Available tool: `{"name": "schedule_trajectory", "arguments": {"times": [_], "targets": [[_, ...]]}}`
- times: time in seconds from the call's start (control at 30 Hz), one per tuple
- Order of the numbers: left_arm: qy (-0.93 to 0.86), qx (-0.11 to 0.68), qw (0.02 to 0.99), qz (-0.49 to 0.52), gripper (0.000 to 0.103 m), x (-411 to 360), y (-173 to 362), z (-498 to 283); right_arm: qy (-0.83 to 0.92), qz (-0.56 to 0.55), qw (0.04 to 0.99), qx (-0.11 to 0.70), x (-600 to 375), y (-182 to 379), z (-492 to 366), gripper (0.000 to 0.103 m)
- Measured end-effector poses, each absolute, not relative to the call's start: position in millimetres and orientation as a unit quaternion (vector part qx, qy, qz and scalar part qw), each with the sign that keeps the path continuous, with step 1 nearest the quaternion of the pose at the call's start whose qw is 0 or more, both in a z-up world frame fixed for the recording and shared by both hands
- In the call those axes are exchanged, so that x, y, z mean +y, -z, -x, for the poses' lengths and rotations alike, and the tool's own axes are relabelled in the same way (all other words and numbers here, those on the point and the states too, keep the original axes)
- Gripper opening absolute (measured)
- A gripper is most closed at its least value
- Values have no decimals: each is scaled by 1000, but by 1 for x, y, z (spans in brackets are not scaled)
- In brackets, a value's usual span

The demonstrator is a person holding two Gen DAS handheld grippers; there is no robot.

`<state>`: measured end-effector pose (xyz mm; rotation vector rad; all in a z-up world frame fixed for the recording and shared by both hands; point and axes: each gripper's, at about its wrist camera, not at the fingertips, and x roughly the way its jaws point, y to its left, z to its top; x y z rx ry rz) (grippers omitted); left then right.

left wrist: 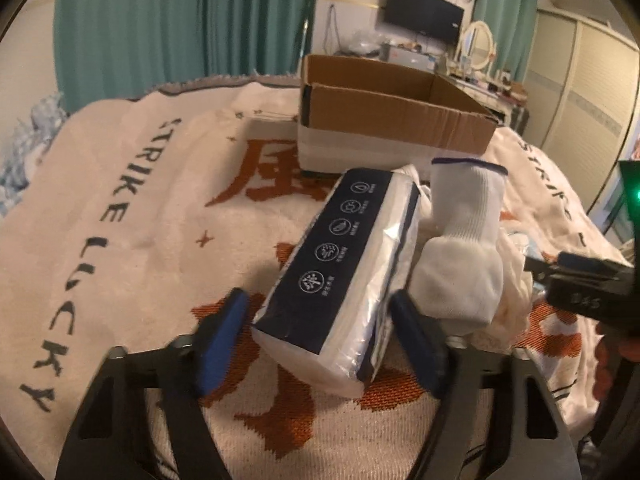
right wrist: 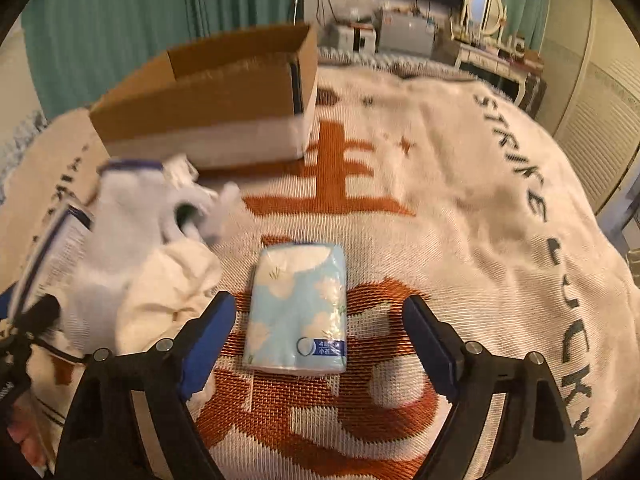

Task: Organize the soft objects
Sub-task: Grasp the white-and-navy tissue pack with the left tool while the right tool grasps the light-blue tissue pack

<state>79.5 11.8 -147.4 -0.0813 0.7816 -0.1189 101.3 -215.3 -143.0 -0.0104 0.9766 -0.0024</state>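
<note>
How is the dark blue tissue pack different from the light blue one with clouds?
The dark blue tissue pack is long with white icons; the cloud tissue pack is shorter and pale. The dark one touches a white glove; the cloud one lies alone. Both lie on the blanket.

In the right wrist view the white glove [right wrist: 120, 216] and the cardboard box [right wrist: 208, 92] are smearing with motion blur, so the glove's fingers are not separating clearly and the box's inside is staying unreadable. The navy tissue pack [right wrist: 52, 248] is running off the left edge there, only a strip of it showing. In the left wrist view the same pack's [left wrist: 340, 256] far end is hiding the box's lower front, and the crumpled cream cloth [left wrist: 516, 300] is lying mostly behind the glove [left wrist: 460, 264]. The right gripper [left wrist: 532, 266] is entering from the frame's right edge, its fingertips cut off. The dresser clutter [left wrist: 484, 74] is reading too small to identify.
</note>
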Motion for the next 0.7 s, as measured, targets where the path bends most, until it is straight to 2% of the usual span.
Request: {"name": "schedule_trajectory", "arguments": {"times": [0.1, 0.13, 0.17, 0.33, 0.7], "targets": [[72, 375, 923, 36, 54, 10, 148, -80, -4, 8, 875, 483, -209, 154, -108, 72], [81, 373, 924, 33, 50, 9, 147, -79, 2, 20, 877, 480, -207, 156, -108, 55], [84, 371, 924, 30, 48, 8, 146, -79, 6, 25, 880, 475, -205, 155, -107, 51], [92, 372, 923, 26, 43, 10, 138, -72, -2, 5, 893, 451, -209, 140, -101, 50], [90, 314, 945, 28, 42, 14, 77, -31, -31, -2, 916, 401, -204, 75, -51, 50]]}}
